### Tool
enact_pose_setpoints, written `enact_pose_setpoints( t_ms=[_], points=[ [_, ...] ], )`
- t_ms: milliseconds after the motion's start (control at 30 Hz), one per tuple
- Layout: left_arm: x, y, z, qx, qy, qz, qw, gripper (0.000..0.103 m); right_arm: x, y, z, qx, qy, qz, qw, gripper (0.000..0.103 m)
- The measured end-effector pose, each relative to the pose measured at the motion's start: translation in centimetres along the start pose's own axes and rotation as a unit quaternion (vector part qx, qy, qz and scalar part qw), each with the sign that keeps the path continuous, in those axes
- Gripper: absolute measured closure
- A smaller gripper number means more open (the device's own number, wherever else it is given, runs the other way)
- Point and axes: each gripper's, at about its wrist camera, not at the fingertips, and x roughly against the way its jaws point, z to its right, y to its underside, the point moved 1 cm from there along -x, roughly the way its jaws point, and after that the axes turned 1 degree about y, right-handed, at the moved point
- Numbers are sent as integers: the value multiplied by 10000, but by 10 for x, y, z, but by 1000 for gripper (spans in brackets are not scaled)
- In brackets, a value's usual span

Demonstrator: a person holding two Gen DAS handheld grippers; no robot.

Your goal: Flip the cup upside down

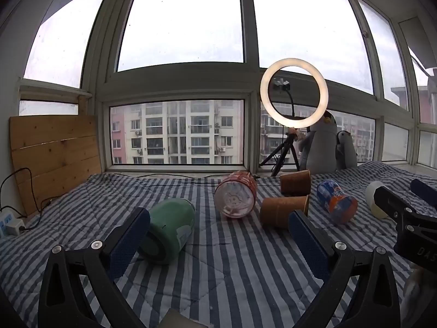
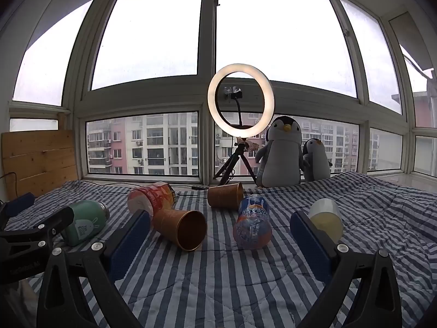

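Note:
Several cups lie on their sides on the striped blanket [image 1: 218,268]. A green cup [image 1: 170,231] lies beside my left gripper's left finger. A near brown paper cup [image 1: 282,210] and a far brown paper cup [image 1: 296,181] lie ahead. My left gripper [image 1: 220,218] is open and empty. In the right wrist view the near brown cup [image 2: 181,228] lies mouth toward me, the far brown cup [image 2: 225,198] behind it. A translucent white cup [image 2: 326,218] lies by the right finger. My right gripper [image 2: 220,218] is open and empty.
A red-labelled clear cup [image 1: 236,194] and a blue-orange cup [image 1: 337,201] also lie on the blanket. A ring light on a tripod [image 2: 240,101] and two penguin toys [image 2: 282,153] stand by the window. A wooden board [image 1: 54,155] and a power strip [image 1: 11,224] are at the left.

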Motion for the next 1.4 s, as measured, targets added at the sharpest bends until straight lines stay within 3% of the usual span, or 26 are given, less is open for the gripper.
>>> enact_pose_setpoints(
  t_ms=[1233, 1400],
  points=[
    [-10, 3, -1, 21, 23, -156, 9999, 0, -2, -1, 3, -61, 17, -23, 10000, 2],
    [-13, 4, -3, 89, 46, -231, 9997, 0, -9, 2, 4, -88, 11, -198, 9998, 2]
  ],
)
